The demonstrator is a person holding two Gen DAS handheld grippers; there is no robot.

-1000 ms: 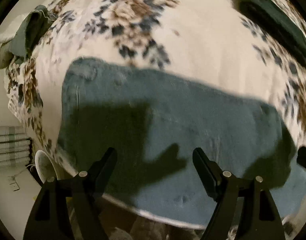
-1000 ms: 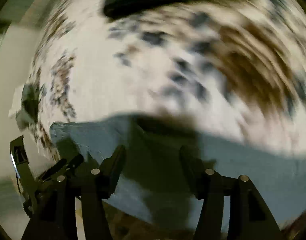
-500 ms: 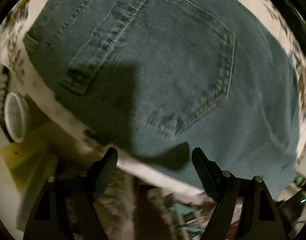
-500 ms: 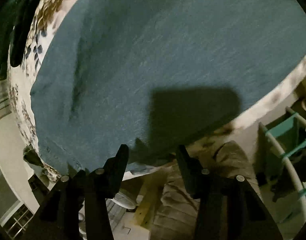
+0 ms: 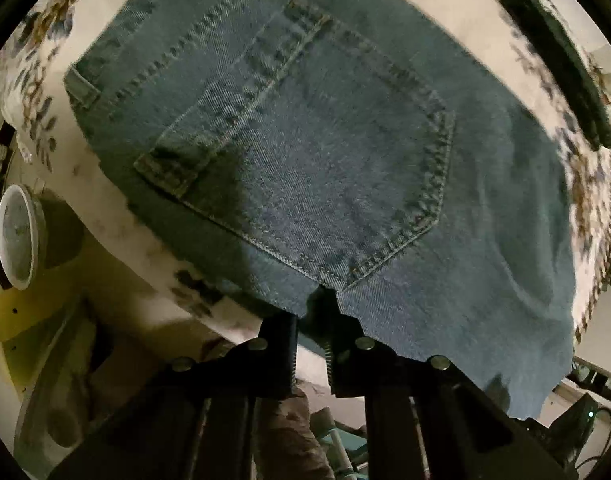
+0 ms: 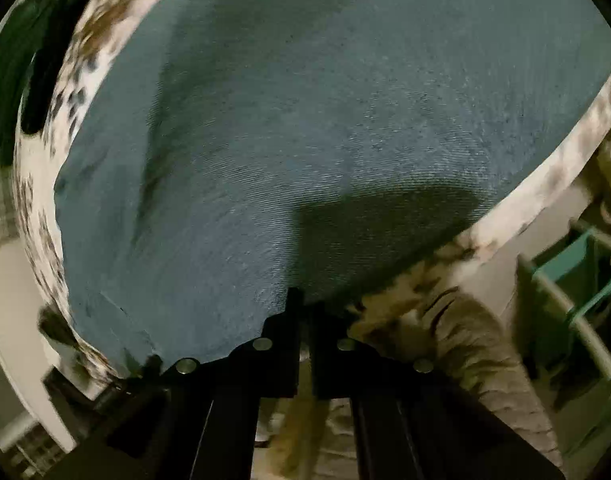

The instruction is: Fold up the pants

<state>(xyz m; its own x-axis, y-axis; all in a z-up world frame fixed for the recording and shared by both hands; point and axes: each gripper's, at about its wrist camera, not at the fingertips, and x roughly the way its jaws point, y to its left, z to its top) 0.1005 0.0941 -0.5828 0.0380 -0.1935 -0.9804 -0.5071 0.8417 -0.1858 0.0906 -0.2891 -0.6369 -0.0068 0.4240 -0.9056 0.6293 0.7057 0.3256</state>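
Note:
Blue denim pants (image 5: 345, 160) lie flat on a floral sheet, back pocket (image 5: 305, 168) up, near edge hanging over the bed's front edge. My left gripper (image 5: 311, 312) is shut on that near edge just below the pocket's point. In the right wrist view the plain denim (image 6: 305, 120) fills the frame, and my right gripper (image 6: 303, 312) is shut on its near edge.
The floral bedsheet (image 5: 45, 40) shows around the pants. A dark green garment (image 5: 557, 64) lies at the far right of the bed. A white round bowl-like object (image 5: 15, 236) sits low left. A teal metal rack (image 6: 577, 292) stands right of the bed.
Both grippers moved down to the pants' near edge and closed on it; they were open half a second ago.

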